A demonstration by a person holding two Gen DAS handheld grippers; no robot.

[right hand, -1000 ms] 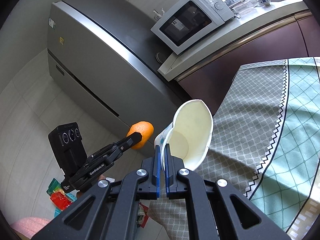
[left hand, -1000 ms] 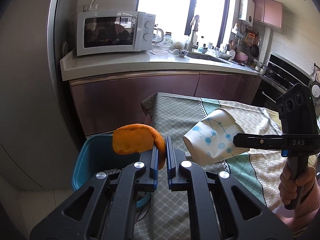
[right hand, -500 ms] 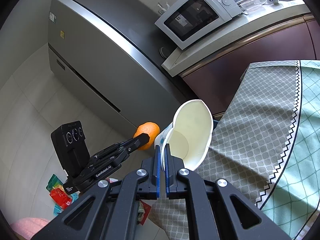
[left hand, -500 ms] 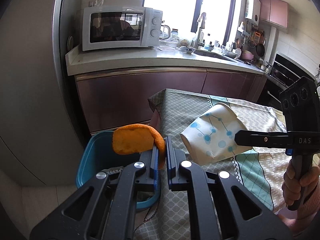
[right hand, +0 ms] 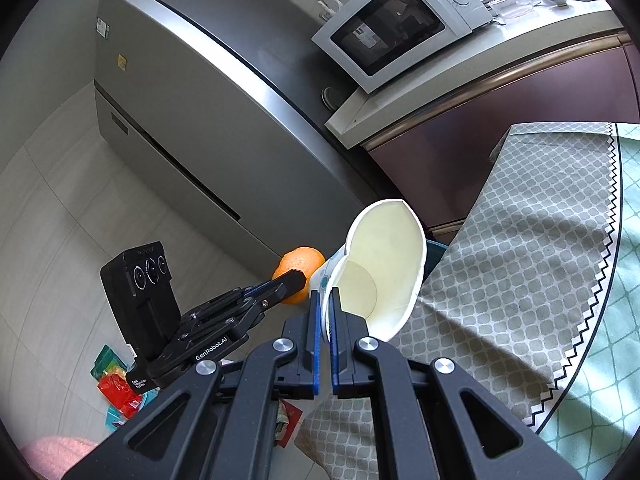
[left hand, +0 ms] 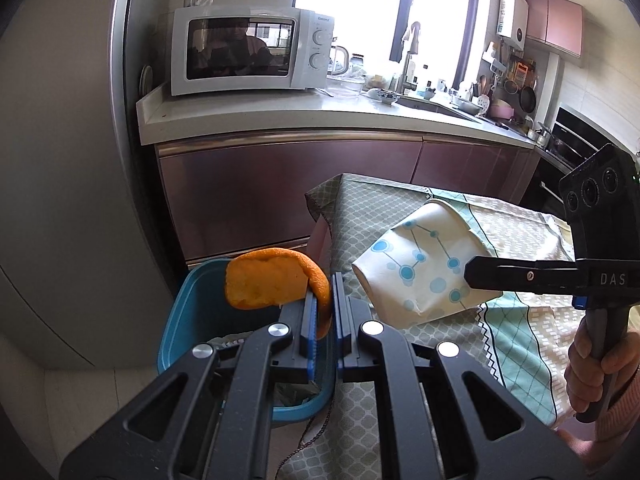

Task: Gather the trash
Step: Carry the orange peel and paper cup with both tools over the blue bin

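Note:
My left gripper (left hand: 325, 300) is shut on a curled piece of orange peel (left hand: 268, 280), held above the blue trash bin (left hand: 192, 316) on the floor beside the table. My right gripper (right hand: 325, 312) is shut on the rim of a squashed white paper cup (right hand: 380, 276) with blue dots, which hangs over the table's corner. In the left wrist view the cup (left hand: 424, 268) sits just right of the peel, with the right gripper (left hand: 476, 272) coming in from the right. The right wrist view shows the left gripper (right hand: 298, 278) with the peel (right hand: 300, 262) left of the cup.
A patterned tablecloth (left hand: 404, 216) covers the table (right hand: 520, 240). A grey fridge (right hand: 208, 92) stands left, next to a counter with a microwave (left hand: 248, 52). Colourful wrappers (right hand: 116, 384) lie on the floor tiles. A person's hand (left hand: 596, 364) holds the right gripper's handle.
Both grippers keep their grip. The views have drifted slightly; the cup and the peel have come a little closer together above the bin's edge.

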